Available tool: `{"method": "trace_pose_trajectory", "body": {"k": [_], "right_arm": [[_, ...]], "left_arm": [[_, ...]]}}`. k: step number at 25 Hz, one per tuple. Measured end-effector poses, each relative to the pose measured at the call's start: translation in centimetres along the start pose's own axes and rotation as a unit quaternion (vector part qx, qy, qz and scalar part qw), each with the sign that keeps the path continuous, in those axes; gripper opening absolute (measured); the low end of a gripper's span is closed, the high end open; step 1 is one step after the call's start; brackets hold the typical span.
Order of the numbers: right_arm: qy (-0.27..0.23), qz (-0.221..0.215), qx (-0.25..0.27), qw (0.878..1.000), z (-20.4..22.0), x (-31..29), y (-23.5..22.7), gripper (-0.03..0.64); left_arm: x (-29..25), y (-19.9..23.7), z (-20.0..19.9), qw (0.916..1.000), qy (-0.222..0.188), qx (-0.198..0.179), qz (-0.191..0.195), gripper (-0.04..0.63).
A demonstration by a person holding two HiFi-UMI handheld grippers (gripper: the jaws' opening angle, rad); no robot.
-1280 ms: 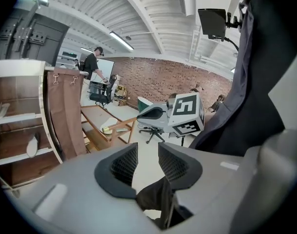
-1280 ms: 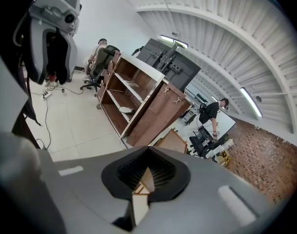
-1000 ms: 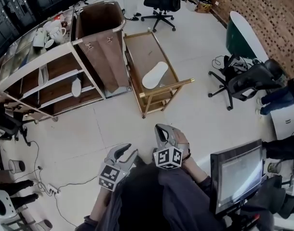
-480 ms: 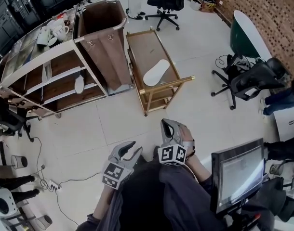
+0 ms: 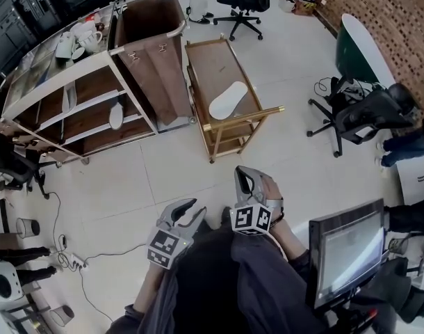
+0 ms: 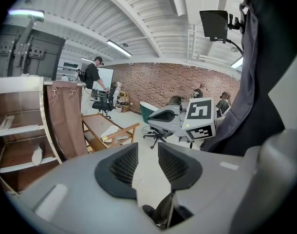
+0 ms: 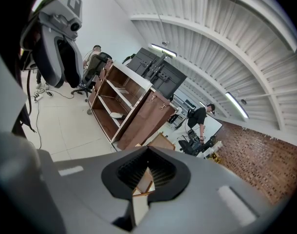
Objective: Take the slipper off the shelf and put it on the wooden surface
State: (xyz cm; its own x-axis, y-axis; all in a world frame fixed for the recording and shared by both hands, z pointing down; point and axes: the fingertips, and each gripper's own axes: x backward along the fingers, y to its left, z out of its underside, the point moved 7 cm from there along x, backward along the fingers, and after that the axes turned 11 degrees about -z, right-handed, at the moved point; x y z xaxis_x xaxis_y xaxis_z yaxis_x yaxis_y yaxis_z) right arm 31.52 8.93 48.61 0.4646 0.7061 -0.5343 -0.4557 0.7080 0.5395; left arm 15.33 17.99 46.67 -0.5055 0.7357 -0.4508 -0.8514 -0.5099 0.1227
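A white slipper (image 5: pixel 115 116) lies on the middle board of the wooden shelf (image 5: pixel 73 82) at the far left; the left gripper view shows this slipper (image 6: pixel 37 155) too, and the right gripper view shows the same slipper (image 7: pixel 115 115). Another white slipper (image 5: pixel 228 100) rests on the wooden cart (image 5: pixel 219 61). Both grippers hang low near the person's body, far from shelf and cart. My left gripper (image 5: pixel 192 210) is open with nothing between its pads (image 6: pixel 125 165). My right gripper (image 5: pixel 244 177) is shut and empty, its jaws (image 7: pixel 148 167) meeting at the tips.
A brown fabric hamper (image 5: pixel 153 54) stands between shelf and cart. White mugs (image 5: pixel 76 42) sit on the shelf top. Office chairs (image 5: pixel 365 113) and a monitor (image 5: pixel 345 250) are at the right. Cables (image 5: pixel 66 252) lie on the tiled floor at the left. A person (image 6: pixel 94 77) stands far off.
The head view has shifted a little, so shelf and cart sit slightly higher and to the right in the picture. Both grippers keep their places near the body, with their jaws unchanged.
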Motion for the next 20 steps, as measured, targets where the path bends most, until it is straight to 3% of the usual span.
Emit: {"method": "trace_pose_trajectory", "body": {"k": [20], "right_arm": [[0.038,0.01,0.042,0.998,0.22,-0.68,-0.62,0.0]], "left_arm": [[-0.35,0.55,-0.09,1.0,0.004,-0.005,0.0,0.144]]}}
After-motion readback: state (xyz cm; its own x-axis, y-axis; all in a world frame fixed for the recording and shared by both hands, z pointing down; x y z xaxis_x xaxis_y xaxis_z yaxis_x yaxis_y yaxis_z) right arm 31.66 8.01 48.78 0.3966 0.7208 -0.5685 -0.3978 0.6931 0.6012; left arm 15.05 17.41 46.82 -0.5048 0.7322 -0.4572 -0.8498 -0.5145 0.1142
